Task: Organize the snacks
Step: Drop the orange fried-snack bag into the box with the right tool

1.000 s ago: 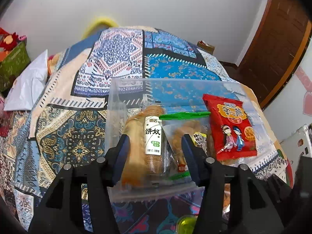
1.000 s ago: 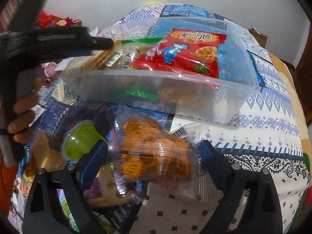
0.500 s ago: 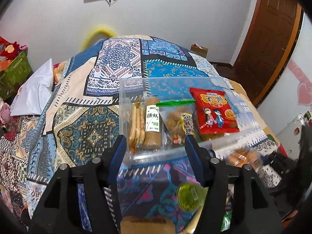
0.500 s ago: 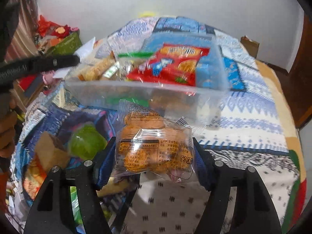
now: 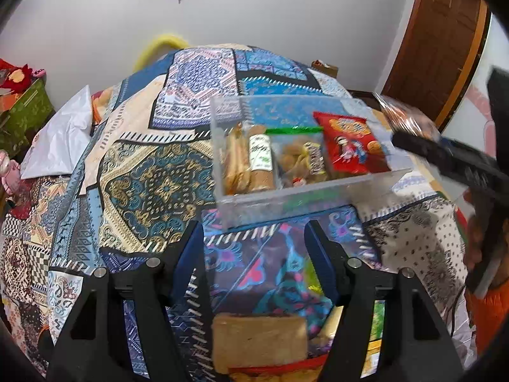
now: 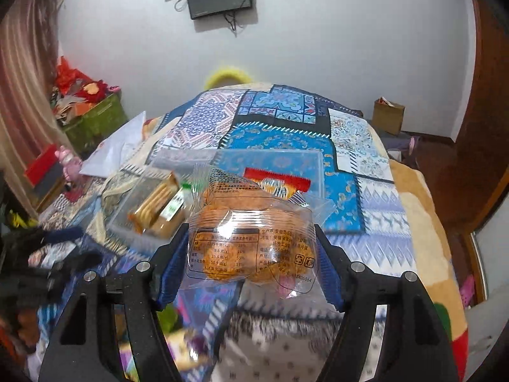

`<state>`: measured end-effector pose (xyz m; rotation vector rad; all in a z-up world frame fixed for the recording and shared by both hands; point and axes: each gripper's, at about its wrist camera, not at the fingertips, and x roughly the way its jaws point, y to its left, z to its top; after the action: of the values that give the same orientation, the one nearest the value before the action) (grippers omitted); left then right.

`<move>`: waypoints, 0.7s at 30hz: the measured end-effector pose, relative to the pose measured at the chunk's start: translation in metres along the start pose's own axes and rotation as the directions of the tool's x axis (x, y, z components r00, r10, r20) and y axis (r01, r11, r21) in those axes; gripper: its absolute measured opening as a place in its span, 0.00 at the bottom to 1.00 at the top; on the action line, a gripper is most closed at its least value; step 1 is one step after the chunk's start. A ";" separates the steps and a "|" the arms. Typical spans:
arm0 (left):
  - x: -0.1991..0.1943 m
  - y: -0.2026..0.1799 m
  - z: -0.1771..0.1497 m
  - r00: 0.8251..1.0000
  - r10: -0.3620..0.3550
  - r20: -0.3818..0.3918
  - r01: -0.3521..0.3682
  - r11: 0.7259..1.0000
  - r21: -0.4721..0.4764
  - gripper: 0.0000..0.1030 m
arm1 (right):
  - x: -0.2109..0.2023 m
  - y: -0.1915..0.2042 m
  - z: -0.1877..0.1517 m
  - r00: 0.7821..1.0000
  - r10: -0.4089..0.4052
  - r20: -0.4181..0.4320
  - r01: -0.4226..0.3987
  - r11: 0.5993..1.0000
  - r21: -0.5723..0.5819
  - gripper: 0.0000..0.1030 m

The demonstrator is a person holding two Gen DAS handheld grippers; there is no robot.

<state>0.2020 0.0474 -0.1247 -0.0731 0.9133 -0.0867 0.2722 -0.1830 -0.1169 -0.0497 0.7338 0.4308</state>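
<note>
The right claw [image 6: 251,248] grips a clear bag of round golden cookies [image 6: 251,238], its blue-padded fingers [image 6: 173,267] pressed against both sides of the bag, and holds it up in the air above the bed [image 6: 375,222] — just in front of a clear plastic bin [image 6: 315,172]. In the left wrist view the same bag [image 5: 405,121] shows as a blur at the right, raised beside the bin's [image 5: 286,197] right edge.

The bin sits on the patchwork bedspread [image 5: 143,191] and holds a row of snacks: a pack of long biscuits [image 5: 237,162] at the left, a brown roll with a white label [image 5: 261,162] next to it, a zip bag with a green strip [image 5: 297,156] in the middle, and a red packet [image 5: 350,146] at the right.

The left claw [image 5: 254,248] is spread wide and holds nothing — it hovers over the bedspread, short of the bin's near wall. Below it lie a tan cake-like snack in a wrapper [image 5: 259,340] and other wrapped snacks, too blurred to name.
</note>
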 end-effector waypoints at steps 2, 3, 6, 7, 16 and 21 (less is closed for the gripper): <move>0.003 0.007 -0.003 1.000 0.005 -0.008 -0.005 1.000 -0.014 0.63 | 0.012 0.003 0.006 1.000 -0.006 -0.009 0.006 1.000 -0.001 0.67; 0.005 0.010 -0.004 1.000 0.004 -0.011 -0.004 1.000 -0.023 0.63 | 0.018 0.005 0.009 1.000 -0.011 -0.013 0.011 1.000 -0.006 0.67; 0.007 0.020 -0.007 1.000 -0.003 -0.019 0.002 0.999 -0.053 0.63 | 0.035 0.013 0.016 0.999 -0.033 -0.033 0.032 0.999 -0.036 0.74; 0.007 0.023 -0.008 1.000 -0.003 -0.020 0.002 0.998 -0.059 0.63 | 0.039 0.016 0.016 0.998 -0.049 -0.044 0.047 0.998 -0.048 0.78; -0.008 0.026 -0.025 1.000 -0.019 -0.016 0.018 0.998 -0.065 0.63 | 0.015 0.028 -0.001 0.998 -0.045 -0.047 0.039 0.993 -0.115 0.80; -0.016 0.015 -0.041 0.999 -0.035 -0.034 0.033 0.998 -0.047 0.63 | -0.008 0.028 -0.017 0.999 0.007 -0.053 -0.012 0.996 -0.090 0.80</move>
<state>0.1603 0.0627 -0.1391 -0.1310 0.9489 -0.0984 0.2452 -0.1640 -0.1214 -0.1434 0.7666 0.4734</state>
